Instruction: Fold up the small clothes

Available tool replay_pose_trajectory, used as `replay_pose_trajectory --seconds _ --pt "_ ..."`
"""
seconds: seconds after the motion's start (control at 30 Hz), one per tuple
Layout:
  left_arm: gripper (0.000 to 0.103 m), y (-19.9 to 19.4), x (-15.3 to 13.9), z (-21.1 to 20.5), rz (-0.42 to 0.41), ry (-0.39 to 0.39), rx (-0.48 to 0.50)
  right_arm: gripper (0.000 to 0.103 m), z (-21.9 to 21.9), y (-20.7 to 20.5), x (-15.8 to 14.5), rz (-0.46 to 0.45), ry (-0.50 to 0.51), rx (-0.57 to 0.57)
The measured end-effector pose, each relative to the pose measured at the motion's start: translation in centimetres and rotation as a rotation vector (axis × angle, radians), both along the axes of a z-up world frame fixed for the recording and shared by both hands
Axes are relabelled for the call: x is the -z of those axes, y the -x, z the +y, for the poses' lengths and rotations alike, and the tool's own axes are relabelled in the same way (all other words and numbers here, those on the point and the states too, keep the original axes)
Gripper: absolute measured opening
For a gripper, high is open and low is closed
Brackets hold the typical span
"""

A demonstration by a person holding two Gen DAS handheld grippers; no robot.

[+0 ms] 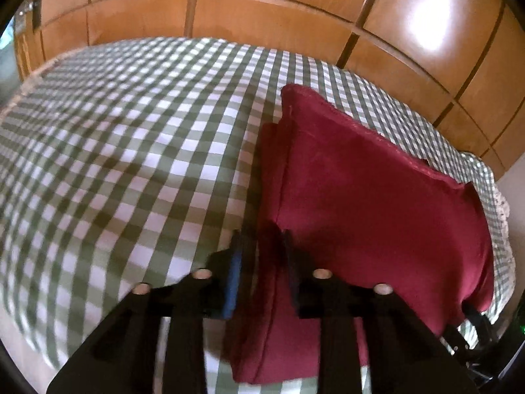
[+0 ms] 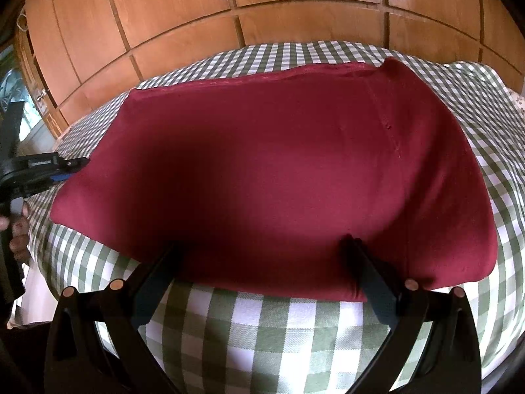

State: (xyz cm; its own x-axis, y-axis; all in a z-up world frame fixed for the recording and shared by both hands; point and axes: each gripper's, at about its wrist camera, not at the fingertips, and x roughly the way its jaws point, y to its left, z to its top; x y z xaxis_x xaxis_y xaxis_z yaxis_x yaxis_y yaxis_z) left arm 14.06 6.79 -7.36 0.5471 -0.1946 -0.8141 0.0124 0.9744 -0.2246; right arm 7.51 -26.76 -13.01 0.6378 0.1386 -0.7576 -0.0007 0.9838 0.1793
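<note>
One maroon garment (image 2: pixel 279 170) lay on the checked bedspread (image 2: pixel 262 338), already doubled along its near edge, so I judged at least 1 fold remained. The left gripper (image 1: pixel 261 262) was pinched on its edge; the right gripper (image 2: pixel 262 256) hovered spread wide over it, holding nothing. No containers showed, only wooden wardrobe doors (image 1: pixel 262 10) behind.

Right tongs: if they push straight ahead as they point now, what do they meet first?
The maroon cloth. The right tongs stand open with their tips already at its near edge, so going on they likely slide onto or bunch it on the checked bedspread. Depth is unclear.
</note>
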Motion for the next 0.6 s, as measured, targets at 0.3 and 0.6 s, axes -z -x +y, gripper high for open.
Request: replay_pose_trajectory --seconds 0.3,0.6 --pt "0.038 4.1 -2.4 -3.6 -0.125 -0.085 0.117 0.101 0.0 0.1 -1.2 0.036 0.032 -0.012" --pt "0.057 5.1 -1.5 -5.0 -0.103 -0.076 0.149 0.101 -8.2 1.2 -6.1 -0.091 -0.052 0.200"
